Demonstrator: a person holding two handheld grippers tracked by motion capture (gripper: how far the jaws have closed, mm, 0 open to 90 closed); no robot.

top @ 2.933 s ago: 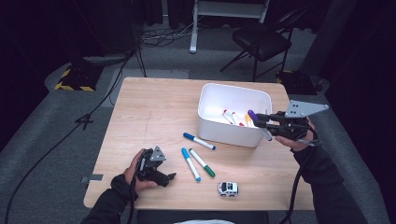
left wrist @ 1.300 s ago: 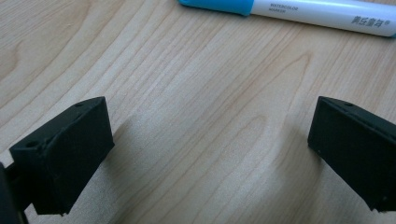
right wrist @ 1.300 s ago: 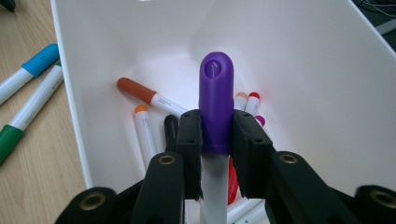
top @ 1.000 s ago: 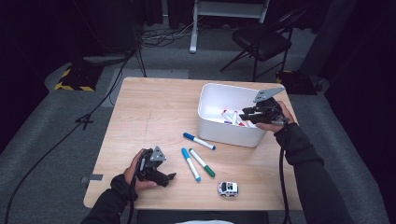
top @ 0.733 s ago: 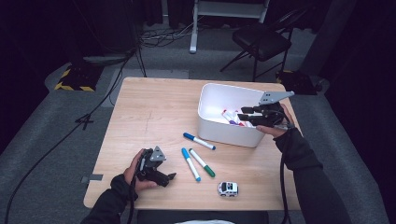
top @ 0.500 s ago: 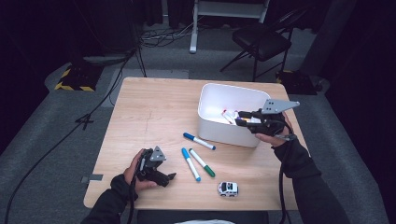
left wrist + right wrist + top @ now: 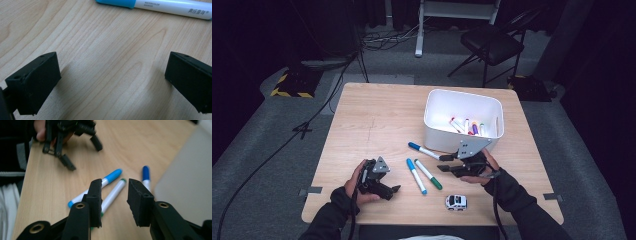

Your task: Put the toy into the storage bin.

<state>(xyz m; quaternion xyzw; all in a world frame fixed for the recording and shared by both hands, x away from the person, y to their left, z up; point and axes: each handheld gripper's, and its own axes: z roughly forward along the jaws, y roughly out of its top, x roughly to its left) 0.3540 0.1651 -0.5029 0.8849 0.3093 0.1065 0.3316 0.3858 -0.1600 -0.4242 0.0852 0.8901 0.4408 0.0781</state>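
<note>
— Currently, where does the right gripper (image 7: 446, 163) stand?

— Low over the table (image 7: 372, 115), just in front of the white bin (image 7: 462, 102), jaws pointing toward the loose markers. Its jaws have just been opening a little; they stand apart with nothing between them, released.

— And the markers?

— Three lie on the wood. The green-capped marker (image 7: 428, 174) is nearest the jaws, seen through the gap in the right gripper view (image 7: 113, 194). The light-blue marker (image 7: 416, 175) lies just beside it, the dark-blue marker (image 7: 422, 149) near the bin wall. More markers rest inside the bin.

— Left gripper (image 7: 391, 190)?

— Resting on the table, jaws wide, empty. A toy car (image 7: 456, 201) sits near the front edge.
</note>
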